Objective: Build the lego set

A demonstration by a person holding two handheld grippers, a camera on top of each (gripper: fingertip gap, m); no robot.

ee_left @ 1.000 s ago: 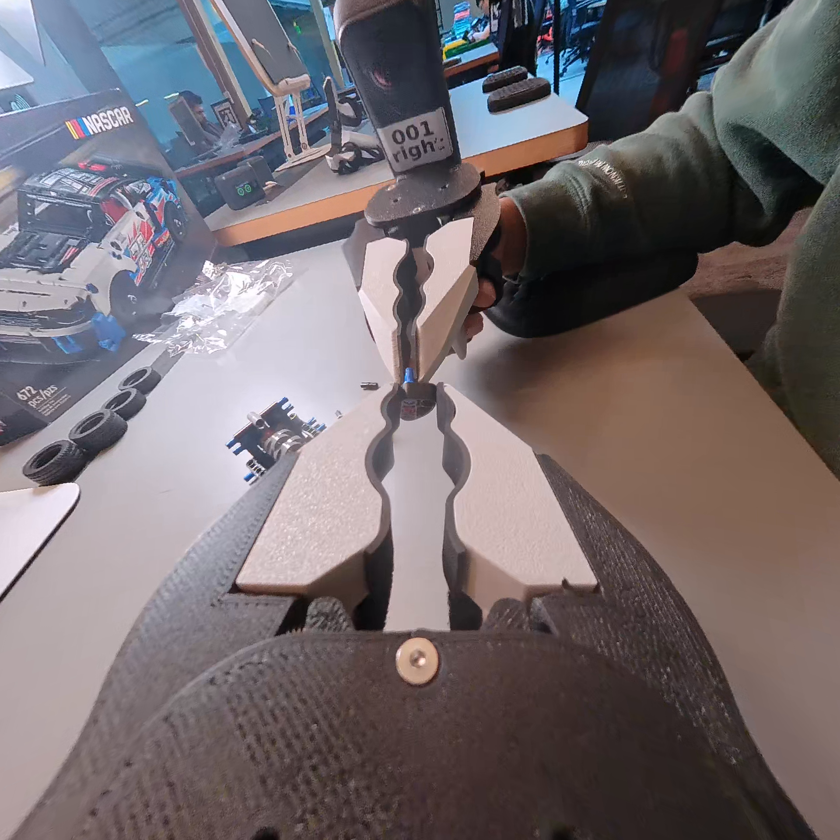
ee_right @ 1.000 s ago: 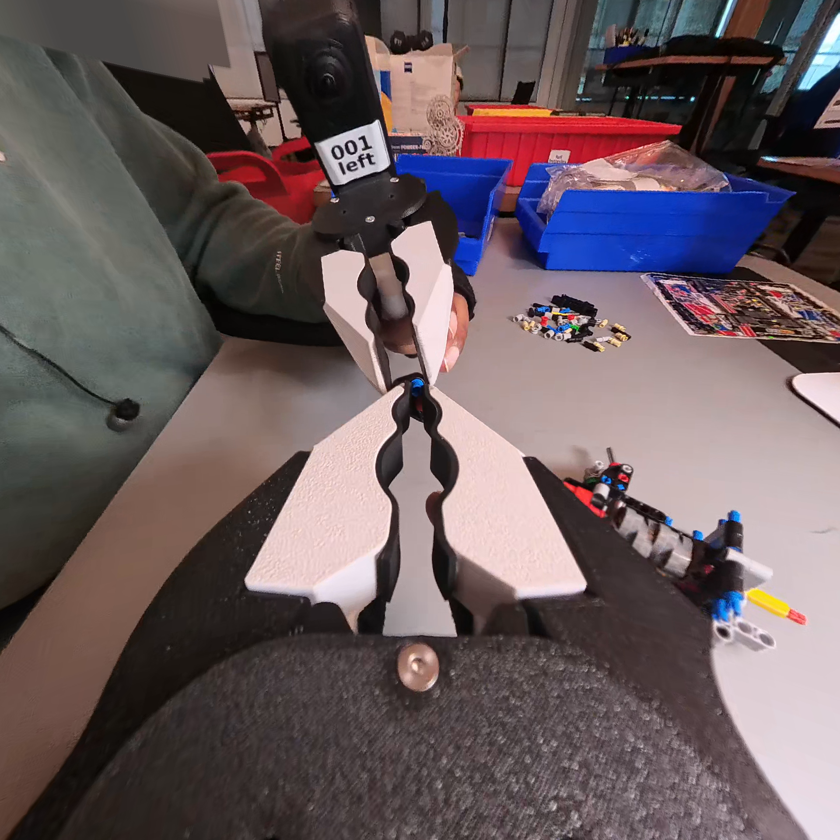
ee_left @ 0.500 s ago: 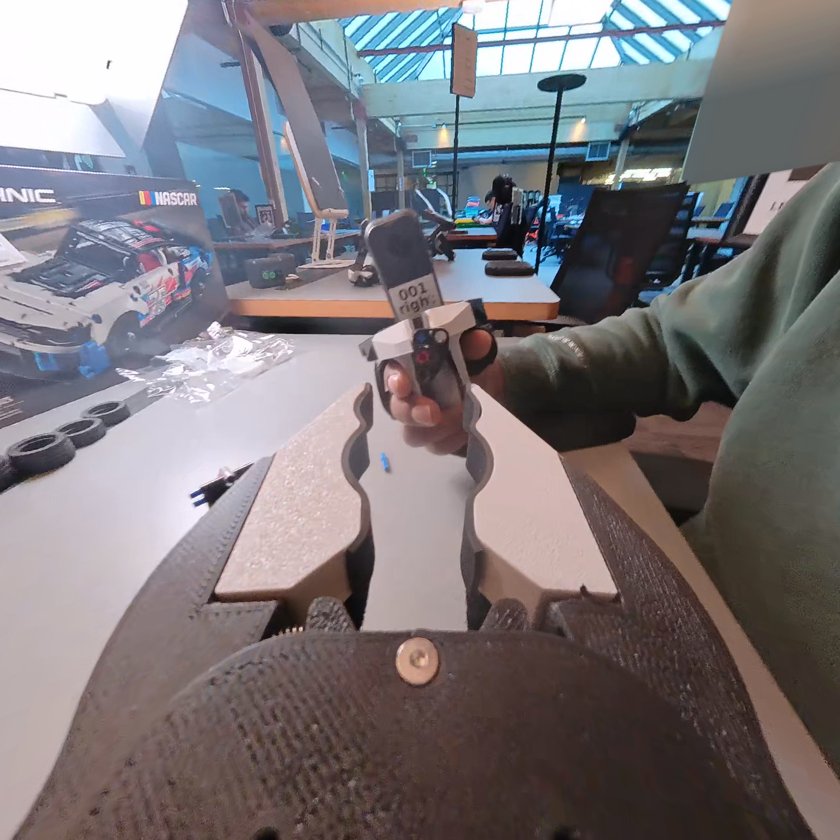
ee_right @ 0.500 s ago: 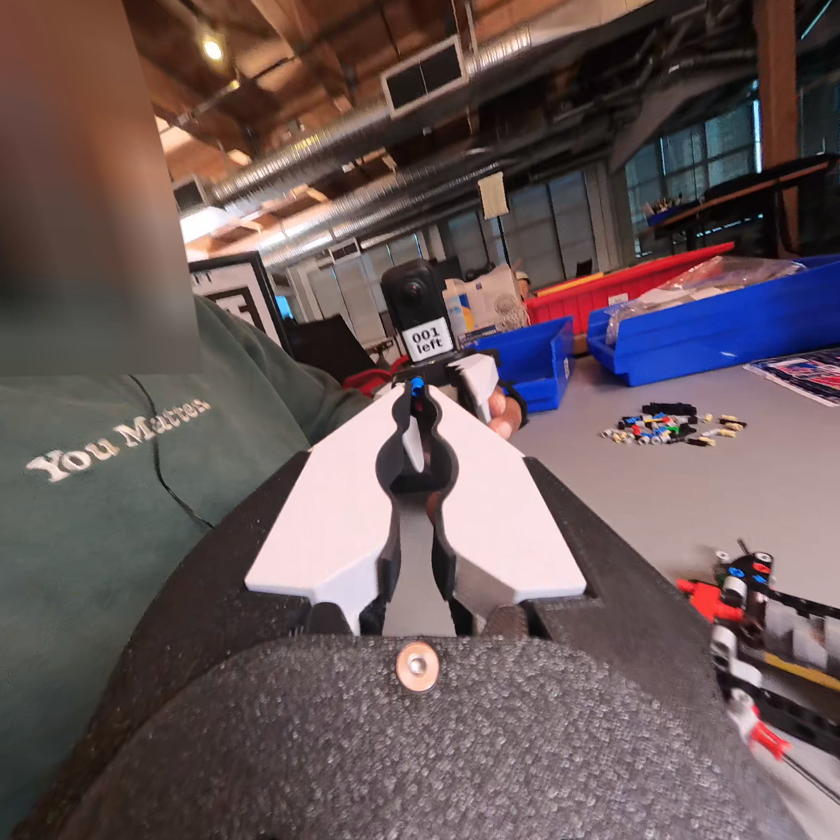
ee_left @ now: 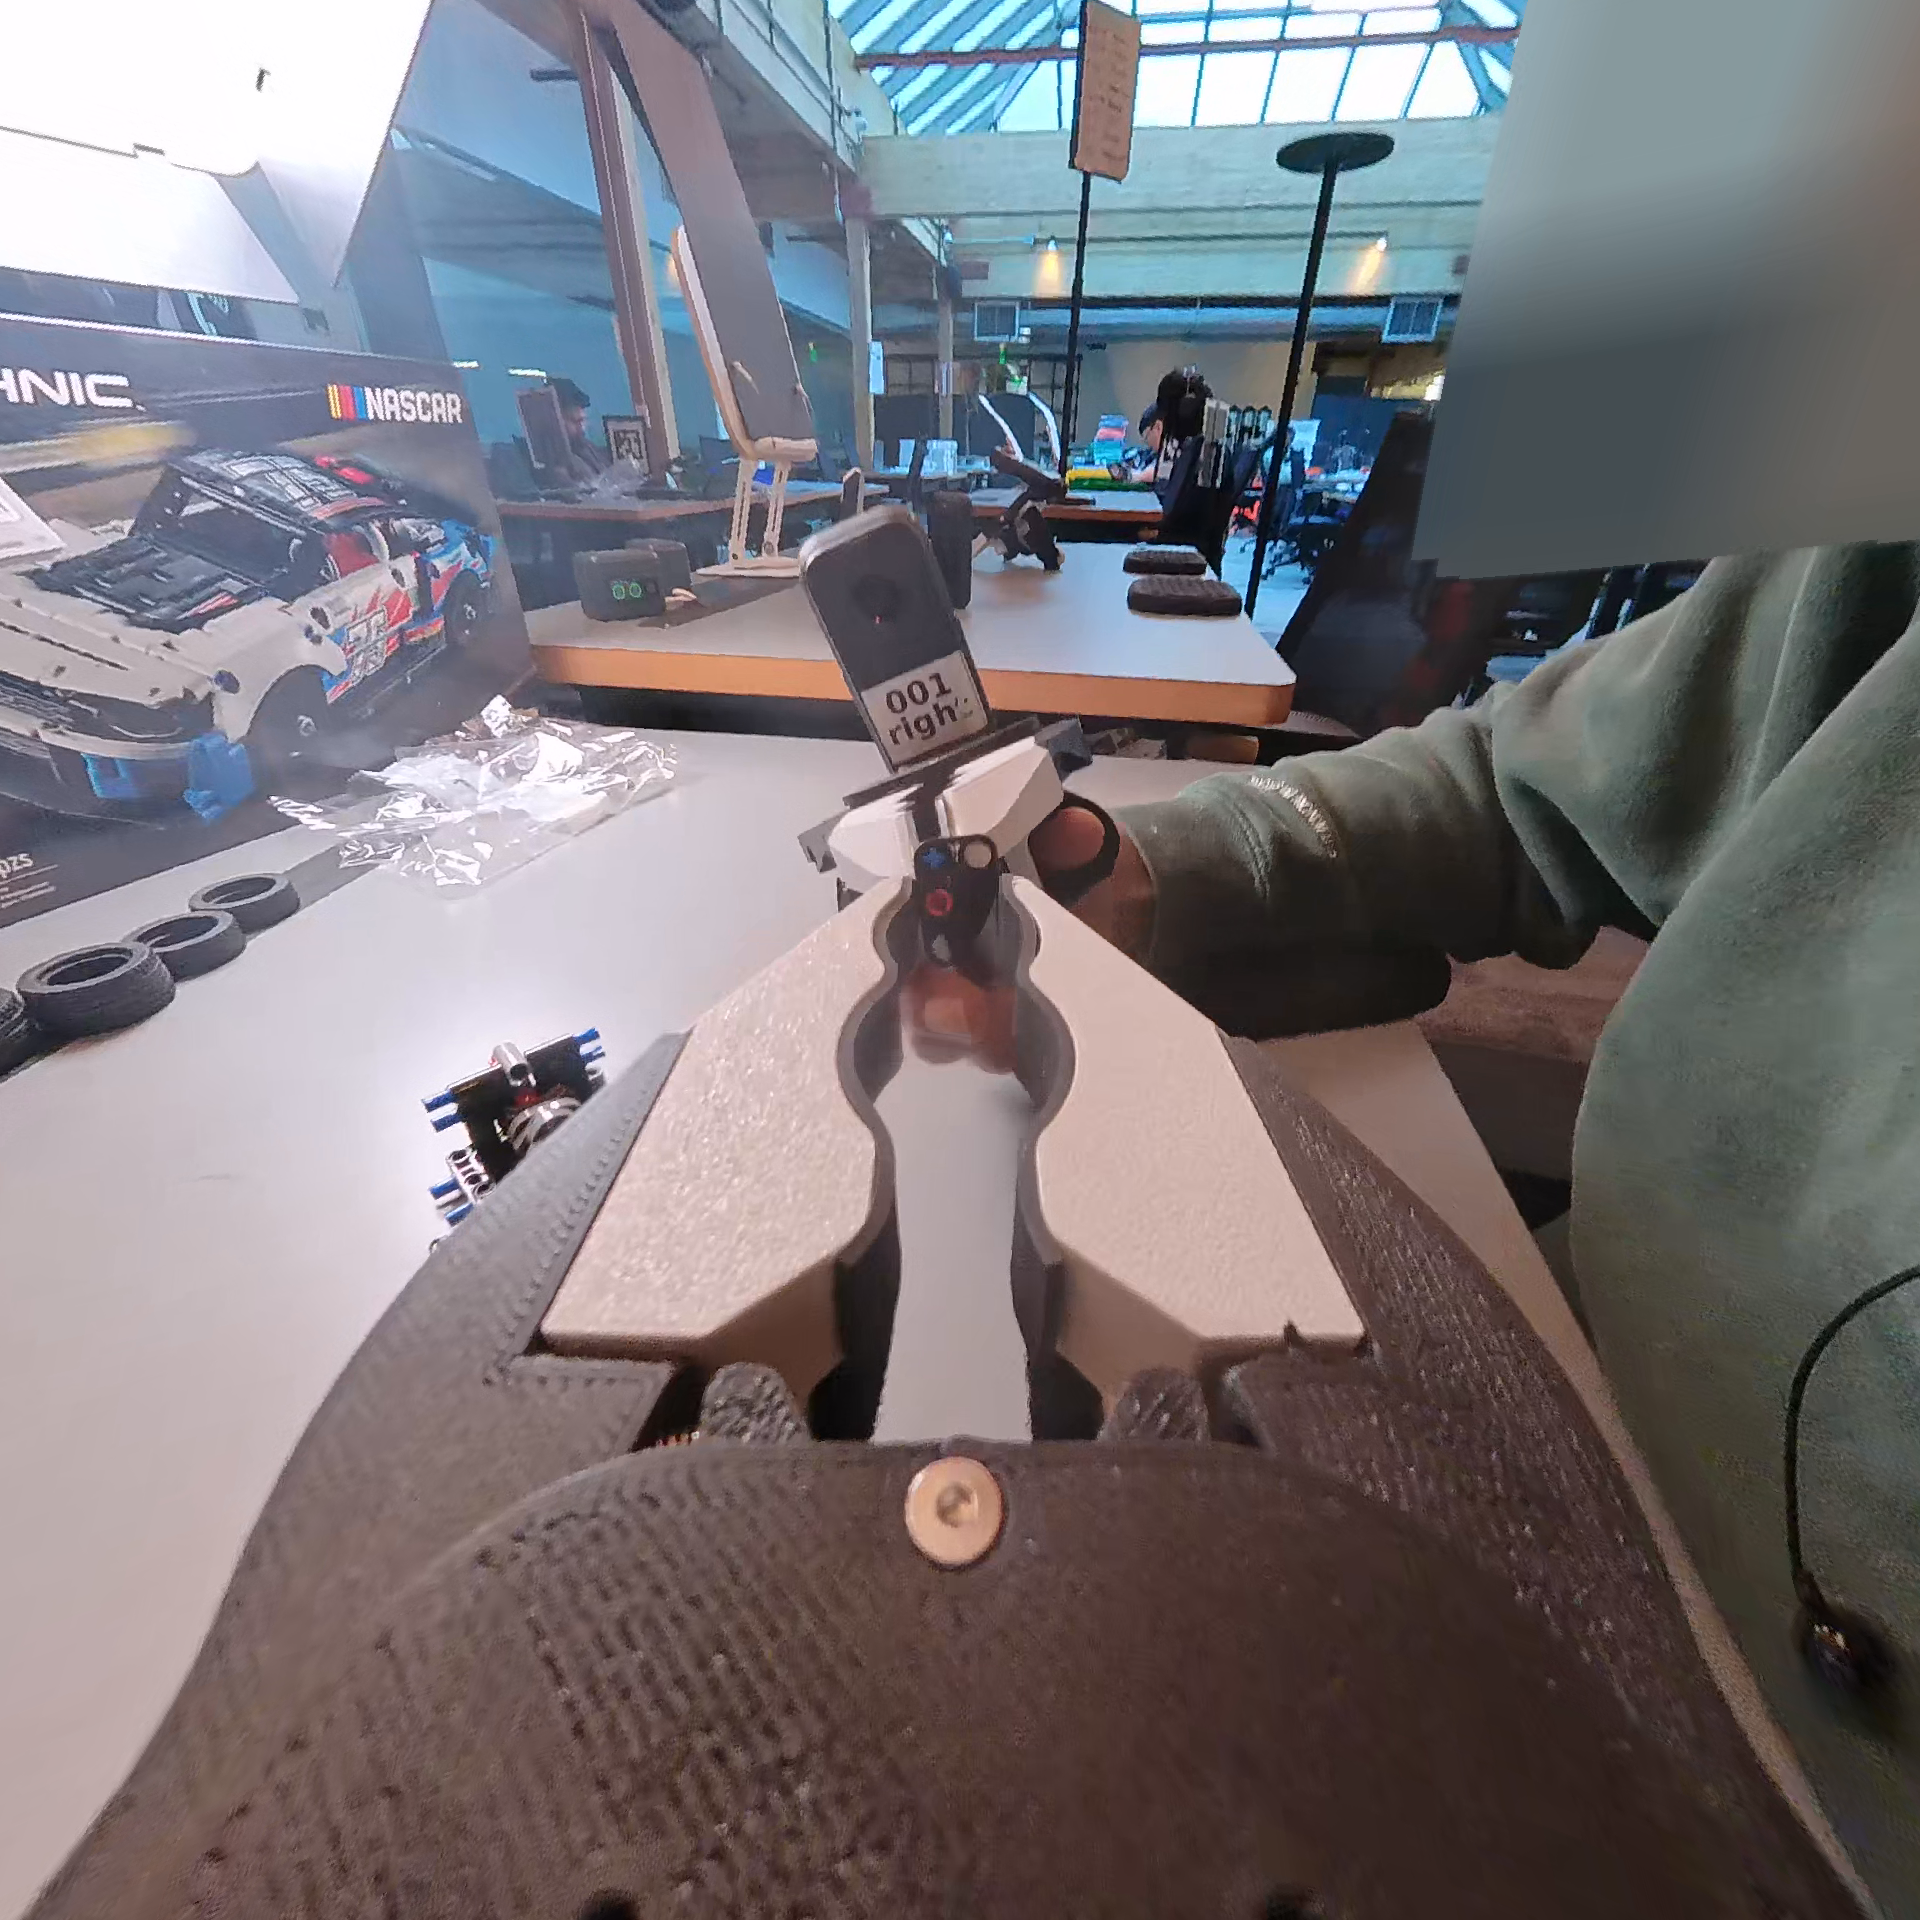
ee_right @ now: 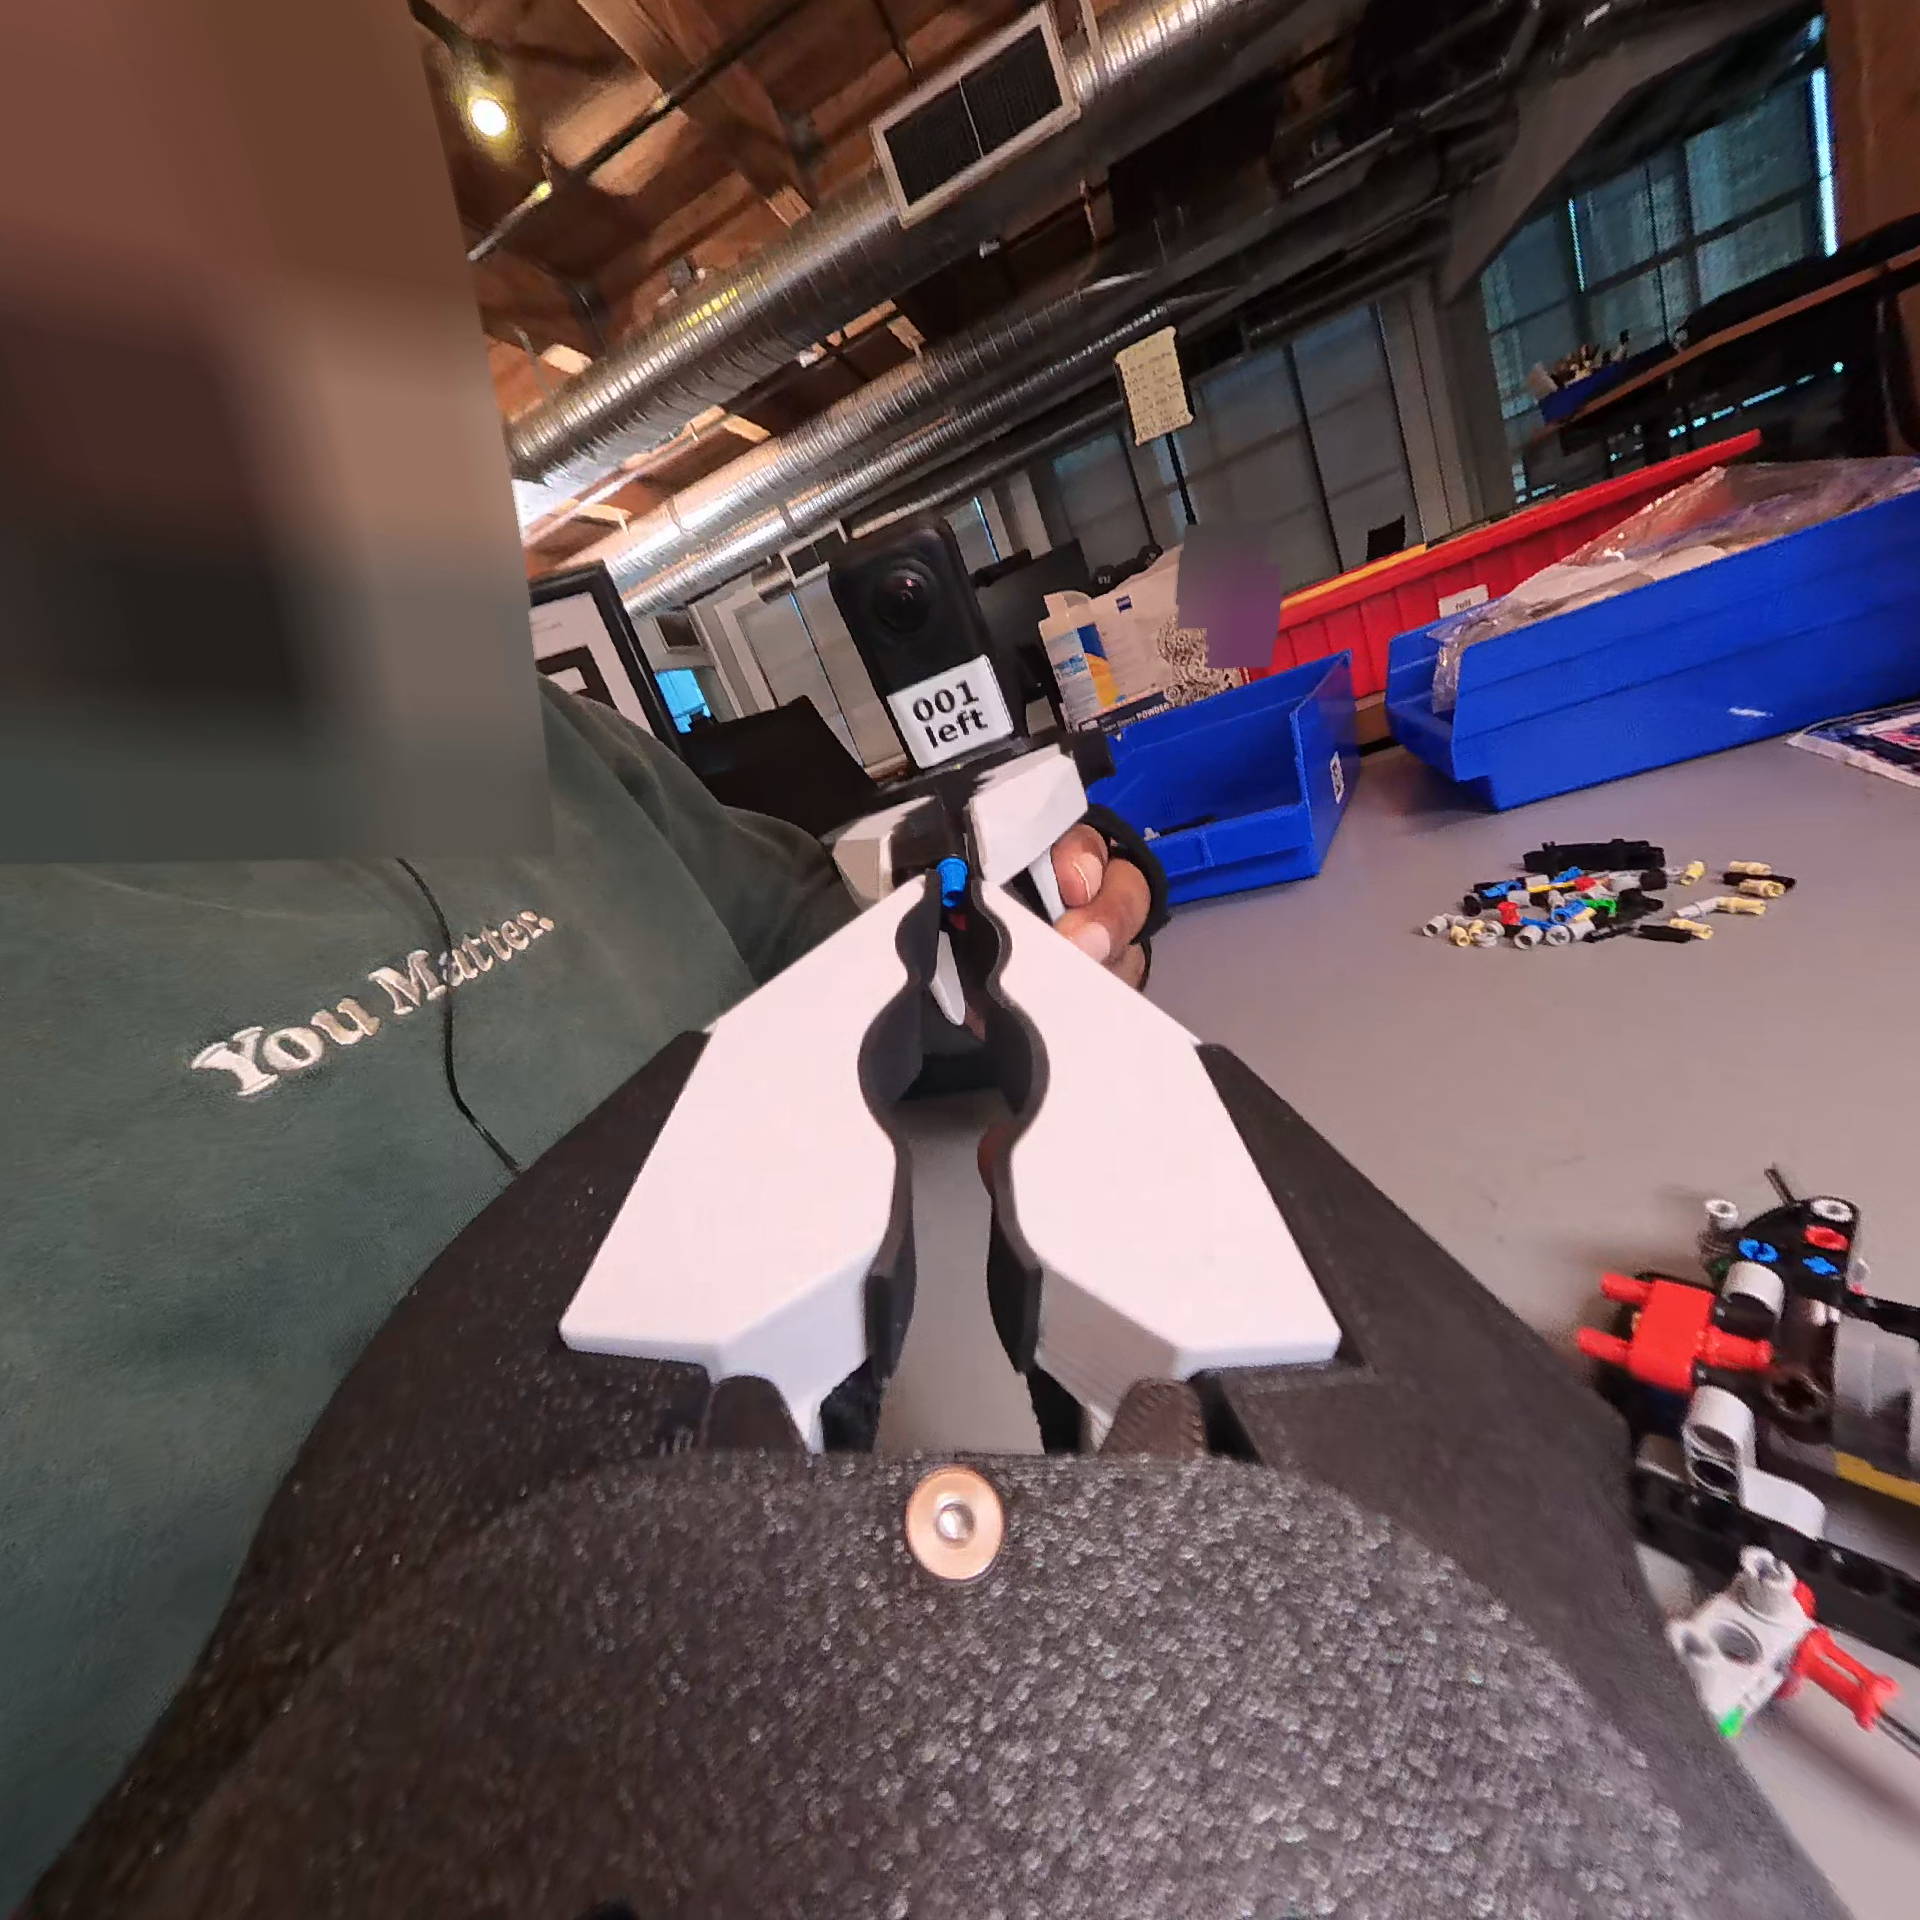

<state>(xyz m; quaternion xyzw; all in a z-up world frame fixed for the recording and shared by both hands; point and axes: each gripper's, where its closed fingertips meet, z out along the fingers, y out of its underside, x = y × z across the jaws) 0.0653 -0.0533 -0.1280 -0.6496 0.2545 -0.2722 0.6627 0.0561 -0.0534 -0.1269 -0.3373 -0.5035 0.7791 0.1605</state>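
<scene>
Two wrist cameras, raised above the bench, facing each other.

Left wrist view looked forward along its own tongs (ee_left: 951, 914), level, at the right tongs (ee_left: 940, 831) close ahead. Right wrist view faced back at the left tongs (ee_right: 971, 831), equally near. Both shared the grey bench (ee_left: 312, 1039) and the person's green sleeve (ee_left: 1455, 810).

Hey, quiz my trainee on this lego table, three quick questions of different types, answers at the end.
1. True or false: the right gripper is shut on a small black lego piece with a blue pin.
2. The loose pile of small mixed-colour lego parts lies: A on the grey table; B in a blue bin; C on a chair.
3. Fill in: the black rubber tyres lie beside the car-printed cardboard ____.
Key: 1 true; 2 A; 3 box.
</scene>
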